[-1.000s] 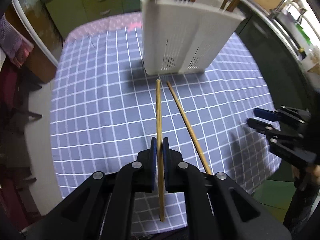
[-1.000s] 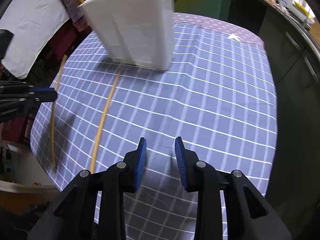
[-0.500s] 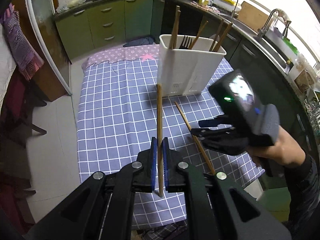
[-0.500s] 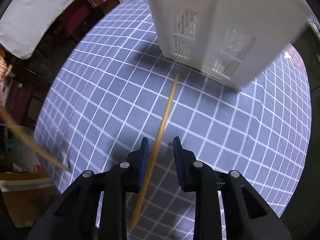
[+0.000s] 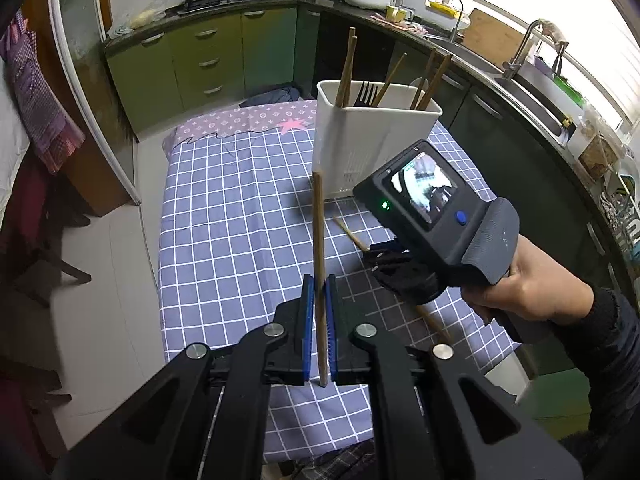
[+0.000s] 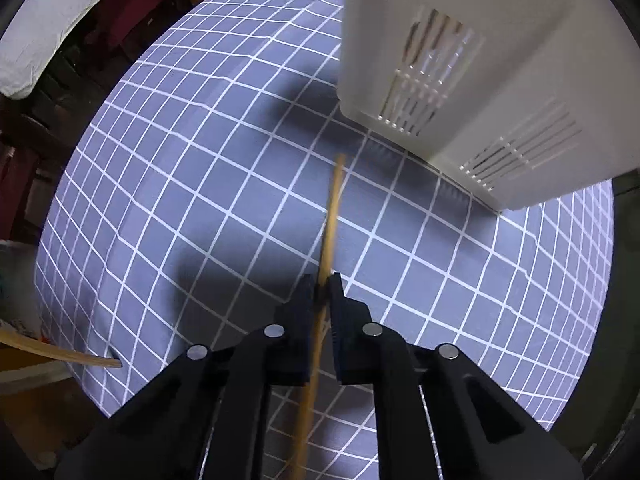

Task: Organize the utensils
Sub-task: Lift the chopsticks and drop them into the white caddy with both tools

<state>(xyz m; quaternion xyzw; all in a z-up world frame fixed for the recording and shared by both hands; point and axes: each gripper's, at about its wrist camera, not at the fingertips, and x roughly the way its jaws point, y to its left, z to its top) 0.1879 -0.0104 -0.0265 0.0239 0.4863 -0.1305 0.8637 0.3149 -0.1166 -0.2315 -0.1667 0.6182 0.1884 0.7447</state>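
Note:
My left gripper (image 5: 318,284) is shut on a wooden chopstick (image 5: 319,240), held up above the checked tablecloth and pointing toward the white utensil holder (image 5: 372,148). That holder has several chopsticks and a fork standing in it. My right gripper (image 6: 322,280) points down at the table, shut on a second chopstick (image 6: 331,216) that lies on the cloth in front of the white utensil holder (image 6: 472,72). In the left wrist view the right gripper (image 5: 384,256) shows under its handle, gripped by a hand, with the second chopstick (image 5: 350,234) sticking out beyond it.
The table with the purple checked cloth (image 5: 224,220) ends at a tiled floor on the left. Green kitchen cabinets (image 5: 192,68) and a counter with a sink (image 5: 528,88) run behind and to the right. The tip of the left-held chopstick (image 6: 80,358) shows at the right wrist view's lower left.
The left gripper lifted its chopstick up and back from the table. The right gripper moved in over the second chopstick and shut on it.

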